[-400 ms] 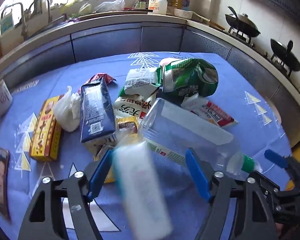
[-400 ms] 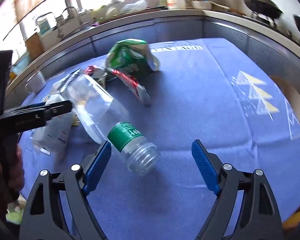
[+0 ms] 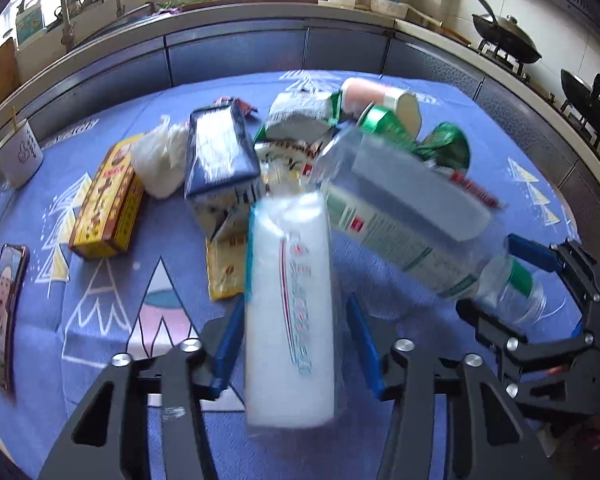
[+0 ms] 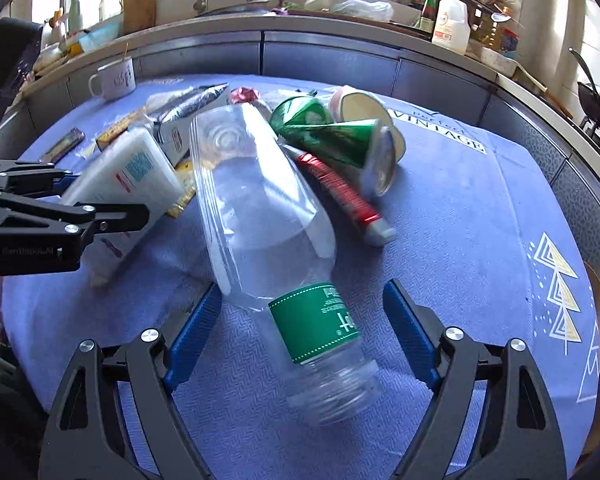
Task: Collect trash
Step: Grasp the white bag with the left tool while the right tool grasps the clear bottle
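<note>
White plastic tube point(image 3: 290, 312) sits between the left claw's point(image 3: 296, 344) blue pads, seemingly pinched; grip firmly before lifting. From the right wrist, the right claw point(image 4: 304, 332) stands spread around the clear bottle point(image 4: 268, 216) lying on the tabletop point(image 4: 460, 208); close squarely near the green label.

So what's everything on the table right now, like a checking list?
Surface: blue patterned tablecloth, crowded on its left.
Job's things: clear bottle, crushed green can, red tube, white pack, blue carton, yellow box.
Clutter: phone, mug.
Grippers: left tongs around the white pack, grip unclear; right tongs open, bottle neck between them, untouched.
Cables: nothing seen.
Surroundings: kitchen counter, woks.
</note>
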The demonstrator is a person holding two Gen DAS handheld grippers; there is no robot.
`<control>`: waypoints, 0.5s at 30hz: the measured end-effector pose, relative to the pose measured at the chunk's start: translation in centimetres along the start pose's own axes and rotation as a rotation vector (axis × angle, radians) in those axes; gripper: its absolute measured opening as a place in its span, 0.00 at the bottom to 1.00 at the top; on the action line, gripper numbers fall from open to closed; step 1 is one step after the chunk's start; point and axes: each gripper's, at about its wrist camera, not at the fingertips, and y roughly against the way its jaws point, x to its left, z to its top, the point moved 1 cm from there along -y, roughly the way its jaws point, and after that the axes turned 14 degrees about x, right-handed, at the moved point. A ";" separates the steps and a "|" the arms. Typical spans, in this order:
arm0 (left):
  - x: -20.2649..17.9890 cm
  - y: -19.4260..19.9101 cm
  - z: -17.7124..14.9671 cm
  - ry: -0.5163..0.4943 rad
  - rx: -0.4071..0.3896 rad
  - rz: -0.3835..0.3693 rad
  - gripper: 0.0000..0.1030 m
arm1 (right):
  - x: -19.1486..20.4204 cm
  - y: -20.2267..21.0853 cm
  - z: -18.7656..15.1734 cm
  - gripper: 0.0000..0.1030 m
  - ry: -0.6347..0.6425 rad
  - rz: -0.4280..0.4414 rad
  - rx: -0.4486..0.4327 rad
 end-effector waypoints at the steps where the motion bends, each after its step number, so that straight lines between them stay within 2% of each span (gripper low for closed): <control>1: 0.0 -0.4 -0.2 0.000 0.017 -0.009 0.30 | 0.3 0.1 -0.3 0.61 0.008 -0.001 -0.002; 2: 0.1 -0.4 -0.4 0.006 0.014 -0.015 0.30 | 0.7 -0.1 -0.2 0.56 0.020 -0.006 -0.037; 3: 0.2 -0.3 -0.5 0.007 0.005 -0.017 0.29 | 1.2 0.0 -0.5 0.39 0.038 0.003 -0.042; 6: 0.3 0.9 -0.9 -0.004 -0.033 -0.031 0.29 | 1.2 1.0 -1.2 0.39 0.021 0.050 -0.071; 9: 0.8 2.8 -1.6 -0.014 -0.084 -0.044 0.29 | 0.6 2.7 -1.6 0.38 0.001 0.152 -0.125; 13: 2.5 4.5 -1.9 0.022 -0.097 -0.167 0.29 | -1.5 3.5 -1.2 0.38 -0.089 0.344 -0.116; 15: 2.6 5.3 -1.5 0.018 -0.104 -0.203 0.29 | -1.9 3.8 -1.2 0.38 -0.114 0.374 -0.142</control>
